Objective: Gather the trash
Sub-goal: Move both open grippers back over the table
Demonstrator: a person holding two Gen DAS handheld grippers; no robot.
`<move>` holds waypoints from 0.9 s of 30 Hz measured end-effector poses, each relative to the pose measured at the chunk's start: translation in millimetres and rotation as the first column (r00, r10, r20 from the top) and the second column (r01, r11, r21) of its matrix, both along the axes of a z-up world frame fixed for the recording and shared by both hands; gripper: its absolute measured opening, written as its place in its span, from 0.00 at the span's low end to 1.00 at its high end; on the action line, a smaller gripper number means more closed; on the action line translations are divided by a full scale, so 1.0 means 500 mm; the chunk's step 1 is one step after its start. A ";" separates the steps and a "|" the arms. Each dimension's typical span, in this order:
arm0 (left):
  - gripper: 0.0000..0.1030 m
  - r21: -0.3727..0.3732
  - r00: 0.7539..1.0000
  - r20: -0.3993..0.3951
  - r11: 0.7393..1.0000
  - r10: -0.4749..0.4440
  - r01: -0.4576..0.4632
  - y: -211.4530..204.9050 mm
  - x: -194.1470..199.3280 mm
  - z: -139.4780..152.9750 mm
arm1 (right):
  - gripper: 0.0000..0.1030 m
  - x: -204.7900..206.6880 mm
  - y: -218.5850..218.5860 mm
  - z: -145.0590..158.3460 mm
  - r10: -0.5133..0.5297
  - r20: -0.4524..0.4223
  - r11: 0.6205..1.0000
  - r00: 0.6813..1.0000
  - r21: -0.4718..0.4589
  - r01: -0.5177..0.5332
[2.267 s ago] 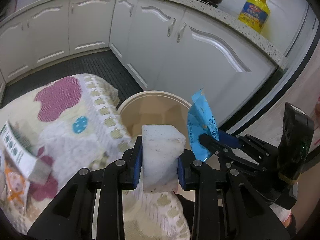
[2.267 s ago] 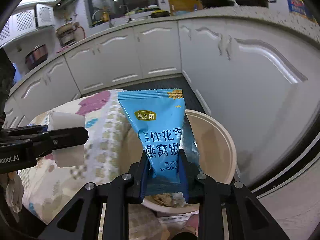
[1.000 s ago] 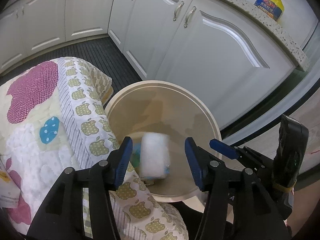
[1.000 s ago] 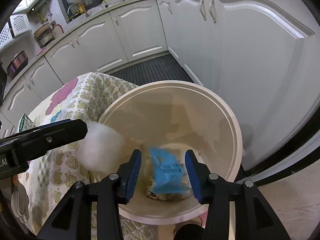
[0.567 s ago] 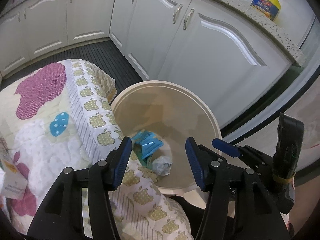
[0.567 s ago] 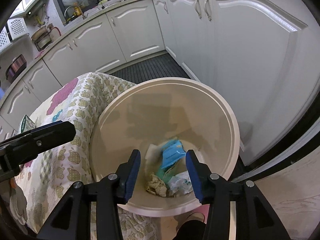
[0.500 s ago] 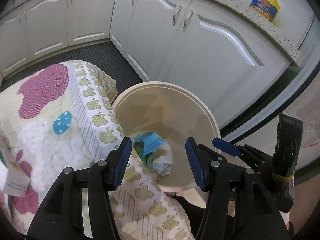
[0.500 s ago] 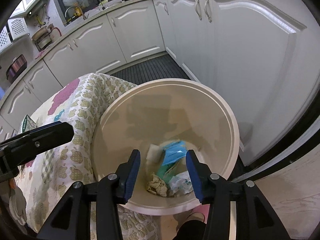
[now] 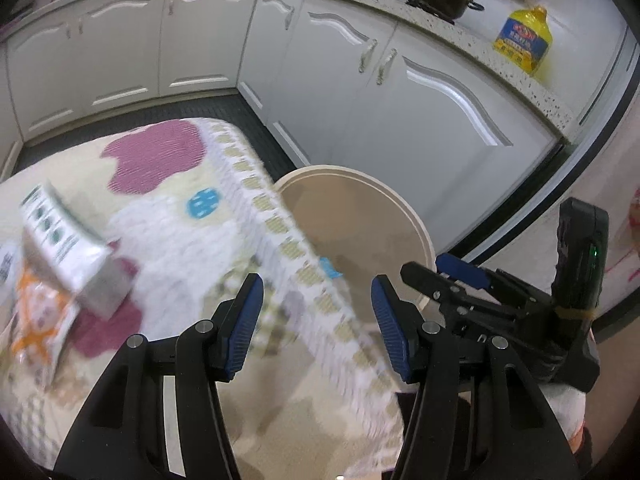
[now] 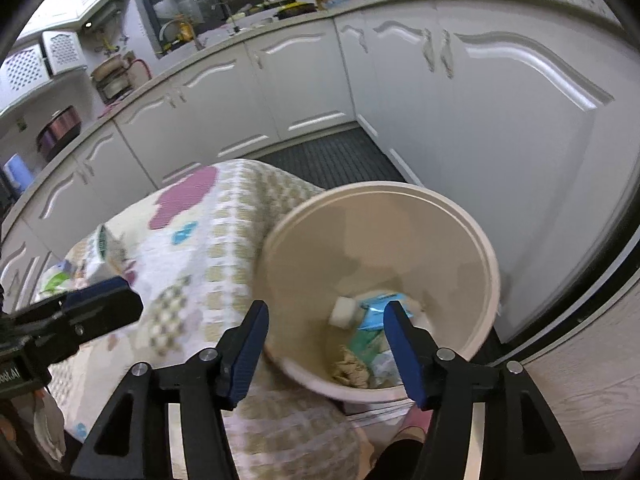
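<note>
Both grippers have swung back toward the tablecloth point(image 9: 168, 216) beside the bin point(image 10: 472, 240).

Both grippers, left gripper point(image 9: 316, 320) and right gripper point(image 10: 324, 348), have black angular arms, silver screws, and ribbed blue pads point(image 9: 242, 326).

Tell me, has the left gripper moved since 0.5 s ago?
Yes. The left gripper moved from above the bin toward the quilt.
</note>
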State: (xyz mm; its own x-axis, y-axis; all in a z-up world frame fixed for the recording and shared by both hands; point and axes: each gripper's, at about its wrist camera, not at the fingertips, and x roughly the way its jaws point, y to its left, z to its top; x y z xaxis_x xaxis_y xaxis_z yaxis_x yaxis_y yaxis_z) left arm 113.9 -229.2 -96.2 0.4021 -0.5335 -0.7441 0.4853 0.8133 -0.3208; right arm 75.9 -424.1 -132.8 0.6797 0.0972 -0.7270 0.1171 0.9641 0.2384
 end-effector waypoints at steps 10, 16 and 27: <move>0.63 -0.033 0.993 0.015 0.993 0.115 -0.114 0.202 -0.057 0.039 | 0.58 0.003 0.155 0.049 0.172 0.049 0.985 0.984 0.003 -0.173; 0.63 -0.028 0.975 0.013 0.974 0.224 -0.223 0.363 -0.074 0.055 | 0.58 0.019 0.266 0.077 0.326 0.085 0.943 0.941 0.045 -0.331; 0.63 0.073 0.880 -0.013 0.878 0.475 -0.473 0.604 -0.024 0.055 | 0.58 0.111 0.503 0.093 0.576 0.108 0.808 0.811 0.078 -0.584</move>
